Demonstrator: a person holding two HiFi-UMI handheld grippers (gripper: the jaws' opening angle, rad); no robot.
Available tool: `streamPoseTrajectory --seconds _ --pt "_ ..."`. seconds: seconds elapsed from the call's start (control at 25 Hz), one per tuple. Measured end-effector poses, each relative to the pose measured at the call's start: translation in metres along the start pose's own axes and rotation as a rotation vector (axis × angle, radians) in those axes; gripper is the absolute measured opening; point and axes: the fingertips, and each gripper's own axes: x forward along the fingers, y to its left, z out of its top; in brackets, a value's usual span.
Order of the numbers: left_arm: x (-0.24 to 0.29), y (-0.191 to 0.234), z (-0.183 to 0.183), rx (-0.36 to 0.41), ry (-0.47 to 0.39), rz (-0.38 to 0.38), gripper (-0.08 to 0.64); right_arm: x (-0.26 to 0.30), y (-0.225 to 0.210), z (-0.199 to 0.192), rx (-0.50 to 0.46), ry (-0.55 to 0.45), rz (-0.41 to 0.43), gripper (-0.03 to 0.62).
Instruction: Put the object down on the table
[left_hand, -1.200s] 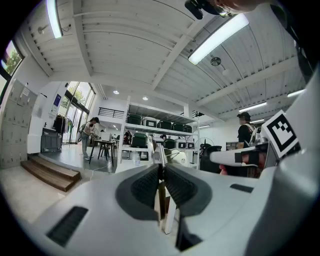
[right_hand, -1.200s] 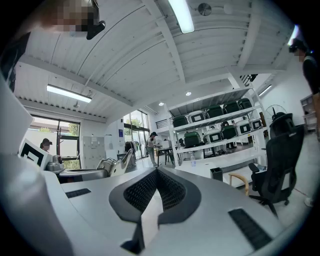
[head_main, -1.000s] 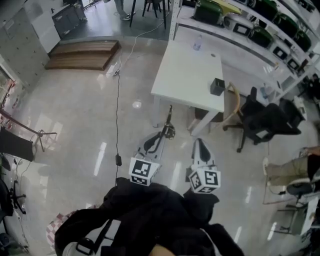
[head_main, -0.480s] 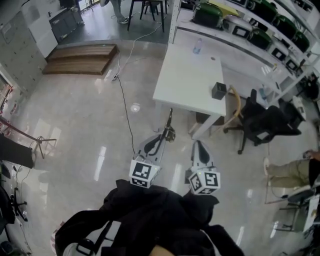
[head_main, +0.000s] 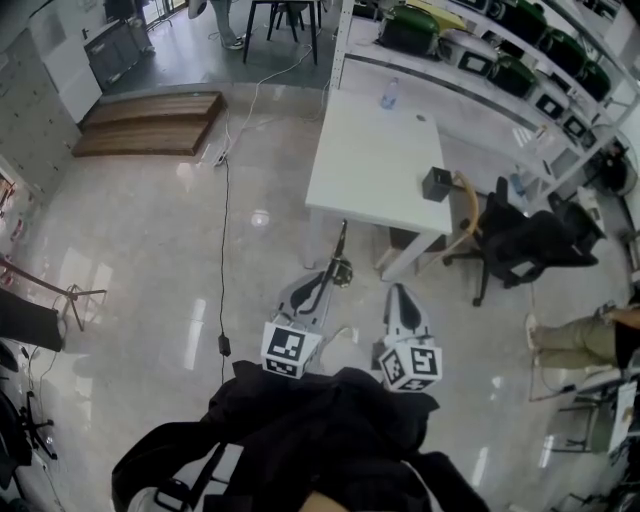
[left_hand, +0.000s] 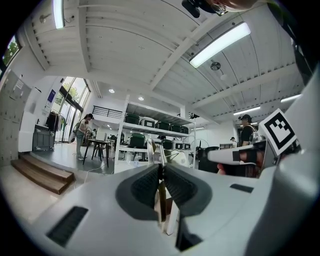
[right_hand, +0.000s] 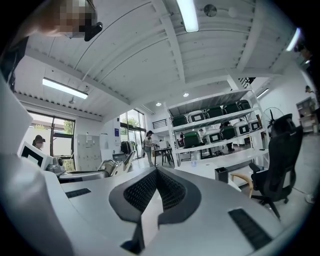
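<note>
A: State of left claw (left_hand: 161, 169)?
B: Clamped on slim metal utensil (head_main: 338, 246). Sticking out forward past the tips, up in the air over the floor (head_main: 150, 260), near front edge of white surface (head_main: 370, 150), not on it.
A: And right claw (right_hand: 156, 172)?
B: Pads together, empty. Just beside the left, pointing the same way.
A: On the surface?
B: Small black box (head_main: 435, 183) near right edge, clear bottle (head_main: 390, 92) at far end. Black office chair (head_main: 525, 240) off to the right.
</note>
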Motion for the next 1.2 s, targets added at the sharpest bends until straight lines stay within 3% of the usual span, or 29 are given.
streamPoseTrajectory --seconds 0.56,0.8,1.2 --pt "0.073 0.06 -0.002 0.048 0.022 0.021 0.032 0.103 -0.016 0.003 0.009 -0.009 0.035 0.003" --pt "0.134 0.09 -0.008 0.03 0.041 0.023 0.032 0.166 -0.045 -0.002 0.013 0.017 0.036 0.003" --pt "0.247 0.135 0.017 0.043 0.054 0.043 0.032 0.276 -0.099 0.037 0.009 0.021 0.057 0.002"
